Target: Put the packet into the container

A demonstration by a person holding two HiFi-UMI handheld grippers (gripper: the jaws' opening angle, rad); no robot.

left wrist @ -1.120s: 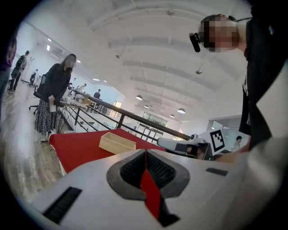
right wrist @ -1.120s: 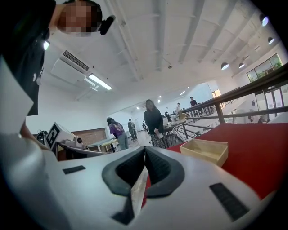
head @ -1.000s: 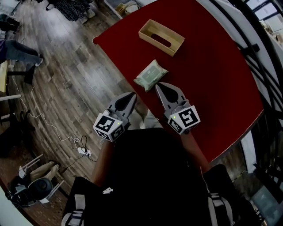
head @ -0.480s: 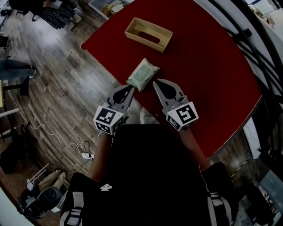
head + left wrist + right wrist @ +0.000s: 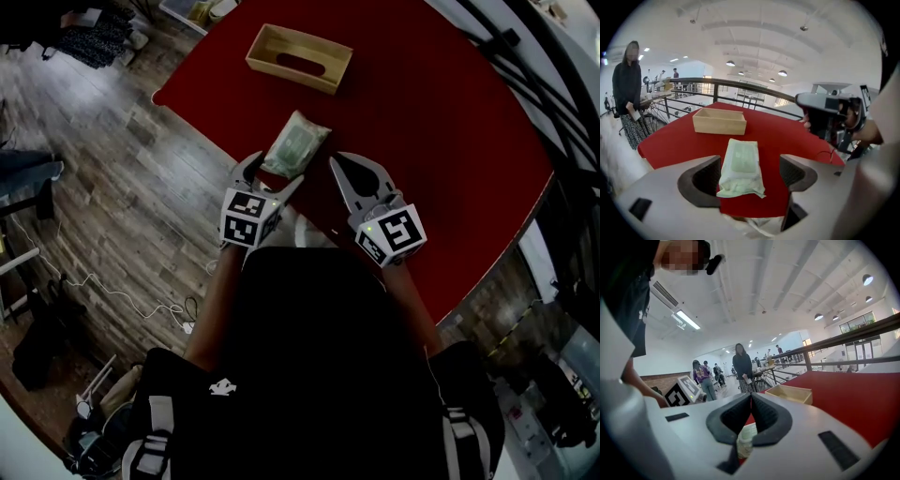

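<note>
A pale green packet (image 5: pixel 295 143) lies flat on the red table (image 5: pixel 422 112), a little short of the open wooden container (image 5: pixel 300 58). My left gripper (image 5: pixel 275 171) straddles the packet's near end, its jaws opening. In the left gripper view the packet (image 5: pixel 740 164) sits between the two pads (image 5: pixel 704 177) without being pressed, and the container (image 5: pixel 719 121) stands beyond it. My right gripper (image 5: pixel 337 163) hovers just right of the packet, shut and empty. From the right gripper view its tips (image 5: pixel 751 397) meet, with the packet (image 5: pixel 745 441) low behind them and the container (image 5: pixel 790 393) further off.
The table's near-left edge (image 5: pixel 202 127) runs close beside the packet, with wooden floor (image 5: pixel 103 169) below it. A dark railing (image 5: pixel 525 66) borders the table's far right side. Several people (image 5: pixel 743 369) stand in the room behind.
My left gripper has moved forward from the table's edge to the packet's near end, and its jaws have spread from shut to wide. The right gripper stays shut beside the packet.
</note>
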